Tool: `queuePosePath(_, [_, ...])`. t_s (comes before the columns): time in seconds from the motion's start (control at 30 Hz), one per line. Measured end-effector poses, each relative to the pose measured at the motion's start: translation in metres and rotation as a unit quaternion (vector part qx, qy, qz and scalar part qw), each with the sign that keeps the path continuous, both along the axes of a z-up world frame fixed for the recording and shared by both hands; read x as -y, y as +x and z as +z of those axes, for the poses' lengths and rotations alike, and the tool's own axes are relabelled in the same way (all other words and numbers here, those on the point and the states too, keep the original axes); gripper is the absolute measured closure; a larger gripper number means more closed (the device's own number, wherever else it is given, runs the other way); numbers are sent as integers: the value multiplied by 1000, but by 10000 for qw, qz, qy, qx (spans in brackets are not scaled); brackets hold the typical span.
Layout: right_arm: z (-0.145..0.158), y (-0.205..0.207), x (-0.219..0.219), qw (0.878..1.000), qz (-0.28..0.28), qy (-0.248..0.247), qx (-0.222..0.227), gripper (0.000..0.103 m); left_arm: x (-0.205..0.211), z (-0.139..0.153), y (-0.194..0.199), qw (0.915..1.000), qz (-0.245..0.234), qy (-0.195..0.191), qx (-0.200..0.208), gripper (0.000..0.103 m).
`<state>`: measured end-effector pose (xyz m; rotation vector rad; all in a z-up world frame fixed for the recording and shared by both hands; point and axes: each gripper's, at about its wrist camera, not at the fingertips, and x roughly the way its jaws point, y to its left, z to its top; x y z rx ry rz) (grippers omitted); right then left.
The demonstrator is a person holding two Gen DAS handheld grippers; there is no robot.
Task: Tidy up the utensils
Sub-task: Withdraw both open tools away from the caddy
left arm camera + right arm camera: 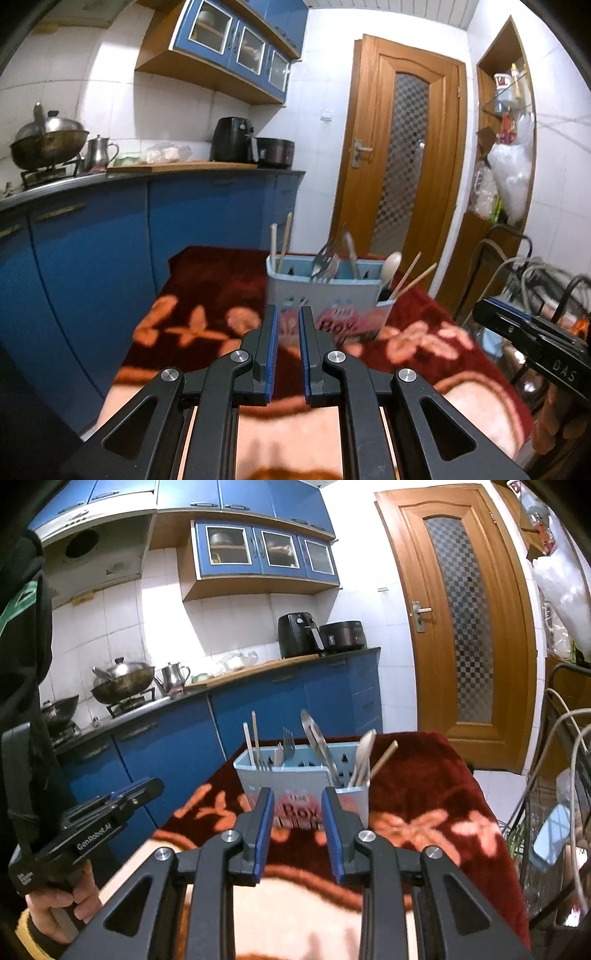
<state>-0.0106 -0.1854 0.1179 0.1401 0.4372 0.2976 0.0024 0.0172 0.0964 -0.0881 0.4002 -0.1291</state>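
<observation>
A pale blue utensil box [325, 295] [295, 779] stands on a table under a red flowered blanket [207, 295] [436, 812]. It holds chopsticks [284, 240] [255, 738], forks [325, 266] [288, 742], a metal utensil [317, 738] and a pale spoon [391, 264] [364, 753]. My left gripper [288, 314] is open and empty, just short of the box. My right gripper [297, 794] is open and empty, also just short of the box. The right gripper shows at the right edge of the left wrist view [524, 325]; the left gripper shows at the left of the right wrist view [122, 801].
Blue kitchen cabinets [92, 251] [258, 709] run along the left with a wok [48, 140] [122, 681], kettle, air fryer [232, 140] and cooker on the counter. A wooden door [402, 162] [465, 620] stands behind the table. A wire rack with cables [565, 757] stands on the right.
</observation>
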Motion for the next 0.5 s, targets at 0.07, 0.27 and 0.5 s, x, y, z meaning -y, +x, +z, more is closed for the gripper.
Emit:
queuePosePath(0.07, [-12,-2,-1,10000,-30,-33,-69,74,0,-10,-2,9999,86,107,-1,92])
queuePosePath(0.27, [-48,-8,-4,9998,-93,-176,-58,73,4,-40,1,9996,124,239,48,92])
queuePosePath(0.5, [-81,-10,-2,9993,-281,-237,-33,67,9,-61,6,9994,165,310,30,92])
